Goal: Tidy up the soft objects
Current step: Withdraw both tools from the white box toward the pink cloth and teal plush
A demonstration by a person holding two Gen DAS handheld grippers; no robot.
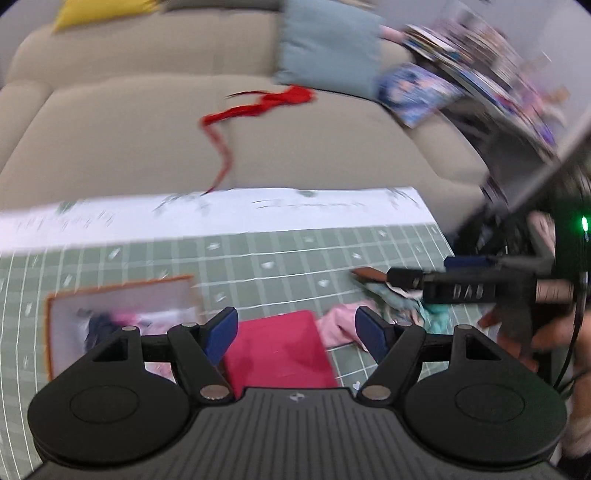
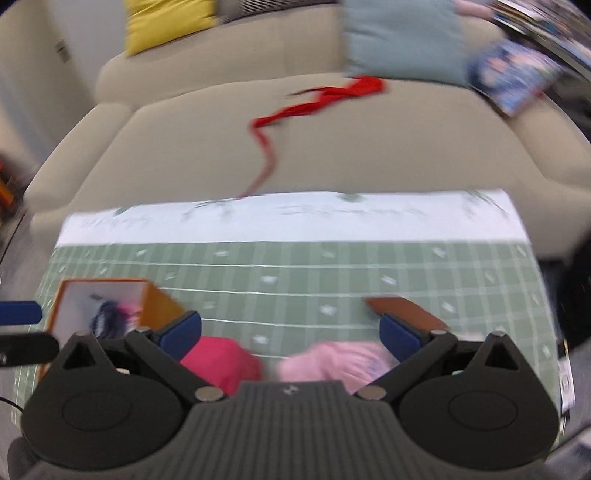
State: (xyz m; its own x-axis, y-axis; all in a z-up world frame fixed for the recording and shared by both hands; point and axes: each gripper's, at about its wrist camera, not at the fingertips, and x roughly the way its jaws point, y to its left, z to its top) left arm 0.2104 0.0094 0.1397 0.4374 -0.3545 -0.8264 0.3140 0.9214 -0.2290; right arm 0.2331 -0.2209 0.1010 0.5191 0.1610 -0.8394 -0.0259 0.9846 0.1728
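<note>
A folded magenta cloth (image 1: pixel 280 350) lies on the green checked tablecloth (image 1: pixel 277 258), below my left gripper (image 1: pixel 297 328), which is open and holds nothing. A pale pink garment (image 1: pixel 338 326) and a teal one (image 1: pixel 406 306) lie to its right. An orange-rimmed box (image 1: pixel 118 317) at the left holds dark and pink items. In the right wrist view my right gripper (image 2: pixel 291 332) hangs open above the magenta cloth (image 2: pixel 221 362) and the pink garment (image 2: pixel 336 363); the box (image 2: pixel 107 306) sits left. The right gripper's body shows in the left wrist view (image 1: pixel 458 288).
A beige sofa (image 1: pixel 129 140) stands behind the table with a red ribbon-like cloth (image 1: pixel 258 107), a blue-grey cushion (image 1: pixel 328 48), a yellow cushion (image 2: pixel 166 22) and a printed blue item (image 1: pixel 413 92). A brown flat object (image 2: pixel 406 314) lies on the tablecloth. A cluttered shelf is at right.
</note>
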